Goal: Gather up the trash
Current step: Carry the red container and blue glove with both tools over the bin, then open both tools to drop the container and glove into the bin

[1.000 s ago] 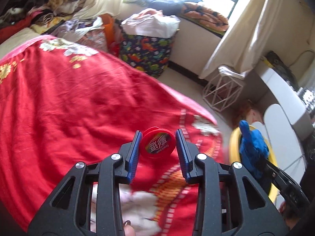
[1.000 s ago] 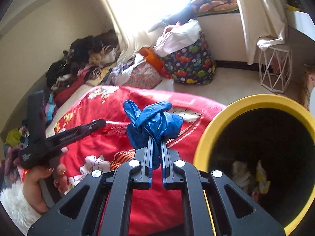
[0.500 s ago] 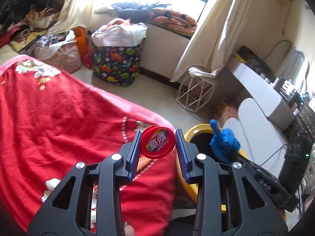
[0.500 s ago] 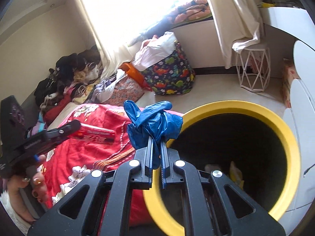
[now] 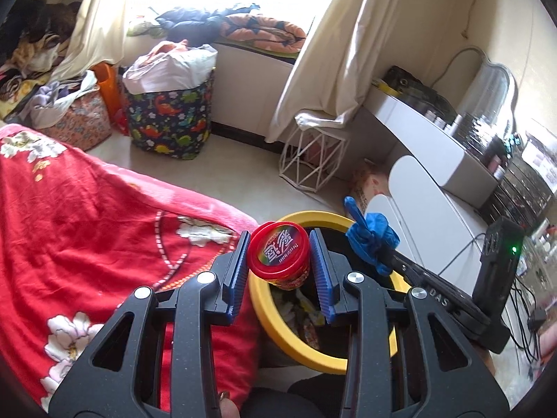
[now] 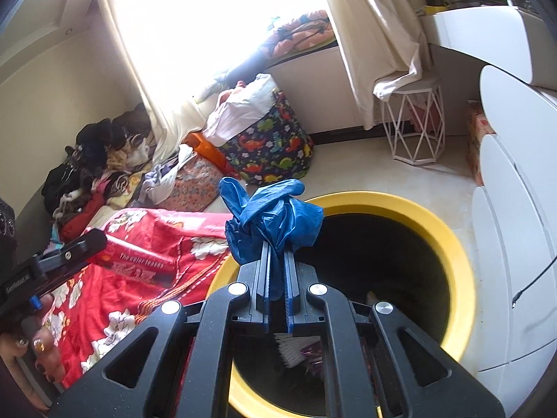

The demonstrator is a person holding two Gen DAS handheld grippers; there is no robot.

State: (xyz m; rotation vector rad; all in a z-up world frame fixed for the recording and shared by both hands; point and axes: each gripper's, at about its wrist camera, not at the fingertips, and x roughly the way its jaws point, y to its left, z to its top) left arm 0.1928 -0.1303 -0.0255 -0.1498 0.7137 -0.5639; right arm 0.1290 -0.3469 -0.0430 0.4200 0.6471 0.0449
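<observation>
My left gripper [image 5: 280,261] is shut on a red round container [image 5: 280,256] with a printed lid, held over the near rim of the yellow-rimmed trash bin [image 5: 278,327]. My right gripper [image 6: 277,278] is shut on a crumpled blue glove [image 6: 271,217], held over the left part of the bin [image 6: 449,244]. The glove also shows in the left wrist view [image 5: 370,237], and the red container in the right wrist view [image 6: 139,268]. Trash lies at the bin's bottom.
A red flowered blanket [image 5: 87,226] covers the bed left of the bin. A dinosaur-print bag [image 5: 170,122], a white wire stool [image 5: 313,160], white furniture [image 5: 431,223] and piles of clothes [image 6: 90,174] stand around on the floor.
Both grippers have swung from over the bed to over the bin, still holding the container and the glove.
</observation>
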